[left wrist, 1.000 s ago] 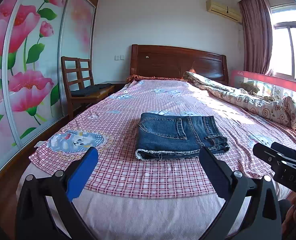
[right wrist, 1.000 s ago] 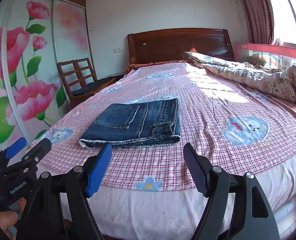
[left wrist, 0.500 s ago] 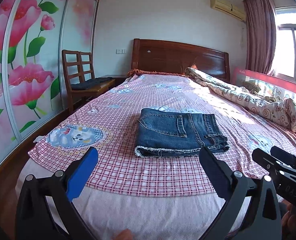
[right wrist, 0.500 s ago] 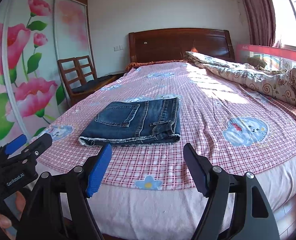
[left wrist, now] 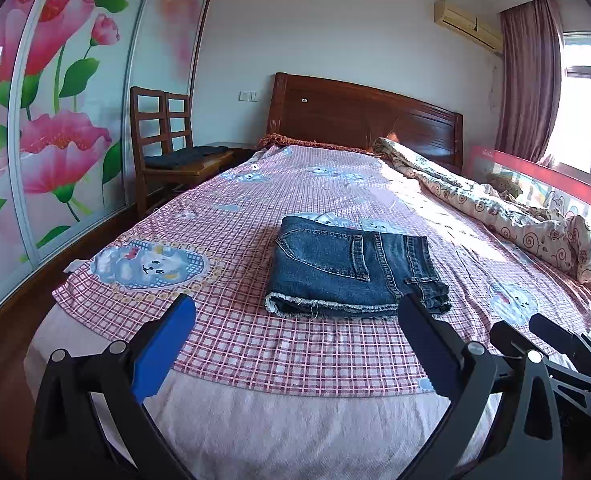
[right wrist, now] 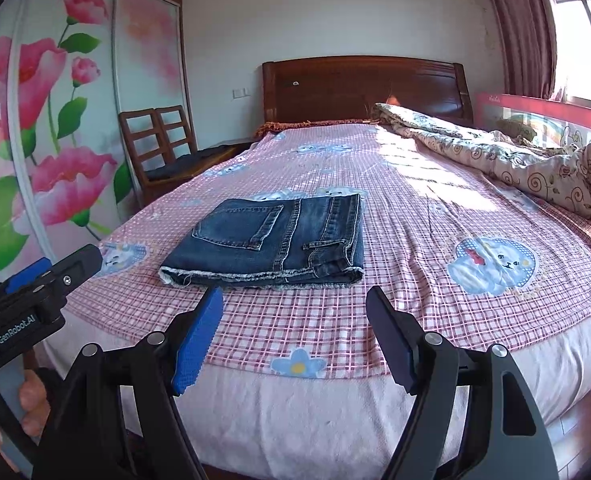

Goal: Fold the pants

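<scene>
pants (left wrist: 347,268): blue denim cloth, matt, frayed raw hem
bedsheet (left wrist: 255,328): thin checked cloth, matt
headboard (left wrist: 359,120): dark wood, glossy finish
wardrobe doors (left wrist: 55,120): smooth, glossy flower-printed panels
fingers (right wrist: 199,336): blue ribbed pads on matt black plastic
quilt (right wrist: 515,160): soft printed cloth

Dark blue denim pants (left wrist: 347,268) lay on a pink-and-white checked bedsheet (left wrist: 255,344) printed with blue cartoon animals; gripper pads (right wrist: 199,336) were bright blue.
</scene>
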